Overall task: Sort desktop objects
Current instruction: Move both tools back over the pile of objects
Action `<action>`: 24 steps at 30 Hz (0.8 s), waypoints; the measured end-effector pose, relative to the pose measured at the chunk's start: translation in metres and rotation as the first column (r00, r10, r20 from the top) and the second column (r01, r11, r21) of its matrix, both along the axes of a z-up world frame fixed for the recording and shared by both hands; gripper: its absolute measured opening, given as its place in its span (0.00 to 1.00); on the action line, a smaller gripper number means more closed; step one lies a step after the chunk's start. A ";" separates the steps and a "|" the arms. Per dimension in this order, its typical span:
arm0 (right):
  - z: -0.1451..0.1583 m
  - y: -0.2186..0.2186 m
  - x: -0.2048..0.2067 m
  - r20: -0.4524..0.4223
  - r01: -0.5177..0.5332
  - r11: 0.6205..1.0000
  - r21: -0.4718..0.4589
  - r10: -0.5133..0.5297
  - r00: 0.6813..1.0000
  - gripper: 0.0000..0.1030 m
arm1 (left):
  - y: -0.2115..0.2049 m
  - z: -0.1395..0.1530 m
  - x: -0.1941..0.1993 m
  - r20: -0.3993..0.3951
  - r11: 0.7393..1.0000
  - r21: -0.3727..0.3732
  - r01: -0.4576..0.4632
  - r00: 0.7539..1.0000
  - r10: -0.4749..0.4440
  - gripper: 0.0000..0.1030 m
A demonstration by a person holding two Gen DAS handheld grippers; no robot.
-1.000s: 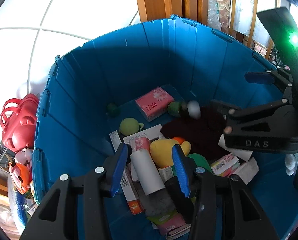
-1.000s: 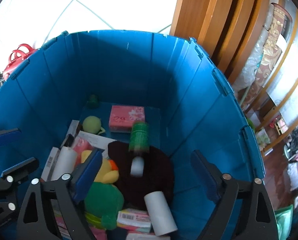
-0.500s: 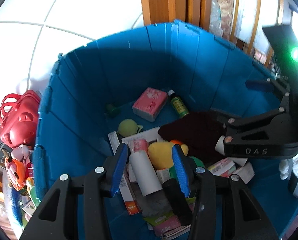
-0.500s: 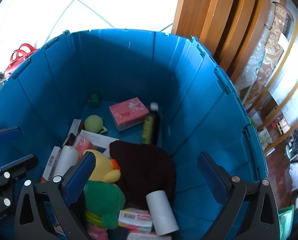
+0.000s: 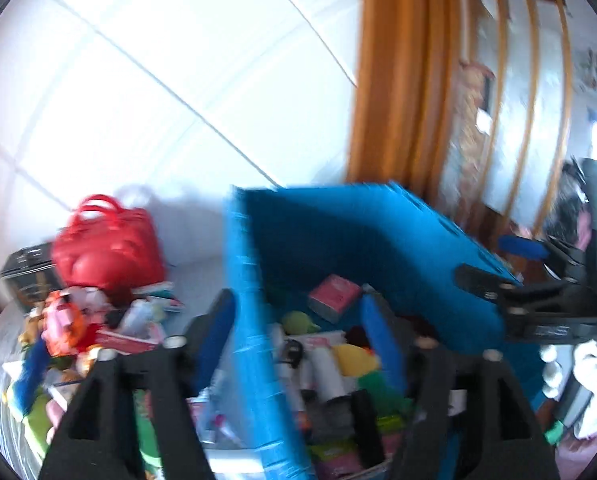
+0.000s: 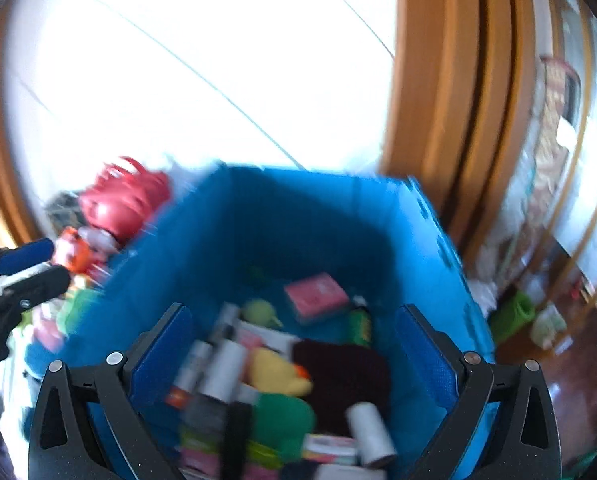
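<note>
The blue bin [image 5: 338,232] [image 6: 278,216] holds a pink tissue pack [image 5: 332,296] [image 6: 316,294], a yellow duck plush [image 6: 278,372], a maroon cloth [image 6: 342,372], white rolls [image 6: 370,432] and a green bottle [image 6: 358,324]. My left gripper [image 5: 298,340] hangs over the bin's left wall, its jaws opening with nothing held between them. My right gripper [image 6: 294,352] is above the bin, open wide and empty. Both views are motion-blurred. Each gripper also shows in the other's view, the right gripper [image 5: 538,308] and the left gripper [image 6: 18,276].
Left of the bin, a red bag [image 5: 106,240] [image 6: 122,196] stands behind a pile of toys and packets [image 5: 98,328], with a dark box [image 5: 26,276] beside it. A wooden door frame [image 5: 394,80] rises behind the bin on the right.
Both grippers rose and drew back from the bin. The left one swung left and its jaws widened. The green bottle came to rest beside the pink pack.
</note>
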State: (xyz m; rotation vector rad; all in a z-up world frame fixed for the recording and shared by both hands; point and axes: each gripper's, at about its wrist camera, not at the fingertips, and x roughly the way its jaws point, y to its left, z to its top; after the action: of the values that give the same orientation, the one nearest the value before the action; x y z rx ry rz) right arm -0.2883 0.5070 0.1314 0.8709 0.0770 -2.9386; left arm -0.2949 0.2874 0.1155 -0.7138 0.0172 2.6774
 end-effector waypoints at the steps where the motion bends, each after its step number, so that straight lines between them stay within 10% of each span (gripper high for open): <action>1: 0.005 -0.013 0.008 -0.037 -0.022 1.000 -0.010 0.022 0.999 1.00 | -0.015 0.000 0.006 -0.025 0.999 -0.001 -0.034 0.999 0.034 0.72; 13: -0.002 -0.202 0.052 -0.170 -0.305 0.949 -0.077 0.289 0.942 1.00 | -0.231 -0.064 0.050 -0.048 0.910 -0.098 -0.403 0.915 0.400 0.73; 24: -0.118 -0.343 0.036 0.106 -0.371 0.924 -0.096 0.380 0.919 1.00 | -0.361 -0.207 0.055 0.263 0.849 -0.219 -0.480 0.809 0.525 0.73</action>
State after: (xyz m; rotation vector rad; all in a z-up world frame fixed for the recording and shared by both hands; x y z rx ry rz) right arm -0.2527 0.1638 0.0136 0.9076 0.1130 -2.5104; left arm -0.2395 -0.0739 -0.0911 -1.3560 -0.0760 3.0404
